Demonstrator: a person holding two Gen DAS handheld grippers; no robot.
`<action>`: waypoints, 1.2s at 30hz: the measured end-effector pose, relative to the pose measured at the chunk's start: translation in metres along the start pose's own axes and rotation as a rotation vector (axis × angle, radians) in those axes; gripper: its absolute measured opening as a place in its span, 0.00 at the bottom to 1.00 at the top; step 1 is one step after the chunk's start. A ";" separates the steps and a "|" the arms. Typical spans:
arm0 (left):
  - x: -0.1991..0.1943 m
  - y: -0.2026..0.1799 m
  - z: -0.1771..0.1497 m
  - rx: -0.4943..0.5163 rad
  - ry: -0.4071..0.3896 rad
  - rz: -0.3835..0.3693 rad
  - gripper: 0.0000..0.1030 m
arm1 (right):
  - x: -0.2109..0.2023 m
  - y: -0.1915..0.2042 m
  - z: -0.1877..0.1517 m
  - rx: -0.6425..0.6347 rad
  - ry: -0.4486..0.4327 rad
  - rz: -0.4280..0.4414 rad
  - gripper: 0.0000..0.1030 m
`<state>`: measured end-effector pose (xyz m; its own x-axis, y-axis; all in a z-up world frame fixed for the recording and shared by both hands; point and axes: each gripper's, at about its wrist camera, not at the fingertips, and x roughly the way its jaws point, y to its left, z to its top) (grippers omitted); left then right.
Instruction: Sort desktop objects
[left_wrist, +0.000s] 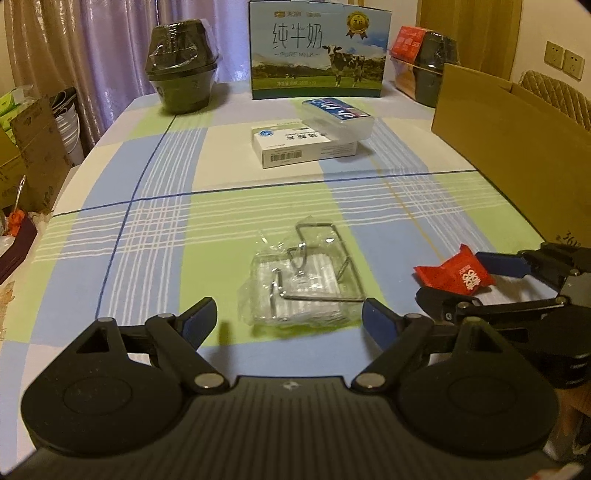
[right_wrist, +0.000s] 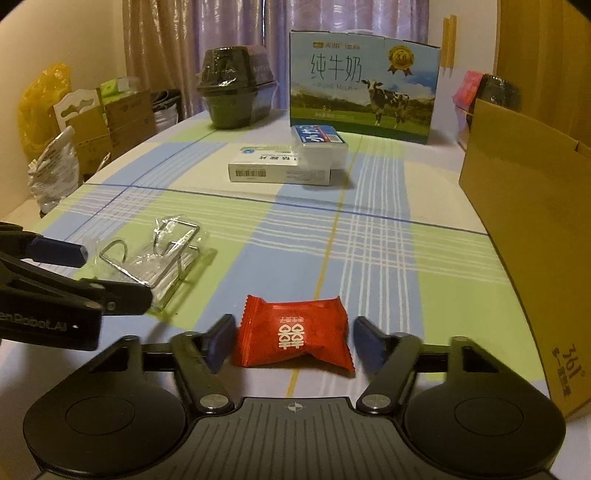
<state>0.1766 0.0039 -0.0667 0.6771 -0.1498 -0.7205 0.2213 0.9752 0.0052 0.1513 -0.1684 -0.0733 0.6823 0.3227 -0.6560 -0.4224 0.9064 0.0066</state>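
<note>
Tongs both open: right tongs (right_wrist: 291, 341) straddle red candy packet (right_wrist: 293, 332) without visible grip; left tongs (left_wrist: 290, 317) face bagged wire rack (left_wrist: 304, 280) just ahead.

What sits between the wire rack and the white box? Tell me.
Nothing: only bare tablecloth lies between the wire rack and the white box, clearest in the left wrist view.

Lilac curtains (right_wrist: 332, 22) behind checked tablecloth (right_wrist: 369, 240), warm light.

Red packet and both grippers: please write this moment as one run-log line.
right hand-held gripper: open, straddling red packet | left hand-held gripper: open, before bagged wire rack | cardboard box: at right
</note>
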 end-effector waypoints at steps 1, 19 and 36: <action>0.000 -0.001 0.001 0.002 -0.005 -0.004 0.81 | 0.000 0.000 0.000 -0.002 -0.001 0.002 0.53; 0.010 -0.015 0.004 -0.004 -0.040 0.019 0.80 | -0.002 -0.028 0.011 0.118 -0.009 -0.037 0.35; 0.016 -0.035 0.003 0.110 -0.029 0.105 0.50 | 0.000 -0.037 0.013 0.160 0.007 -0.032 0.35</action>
<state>0.1819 -0.0327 -0.0763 0.7202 -0.0544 -0.6917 0.2229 0.9622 0.1565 0.1744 -0.1987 -0.0637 0.6891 0.2919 -0.6633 -0.2996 0.9482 0.1059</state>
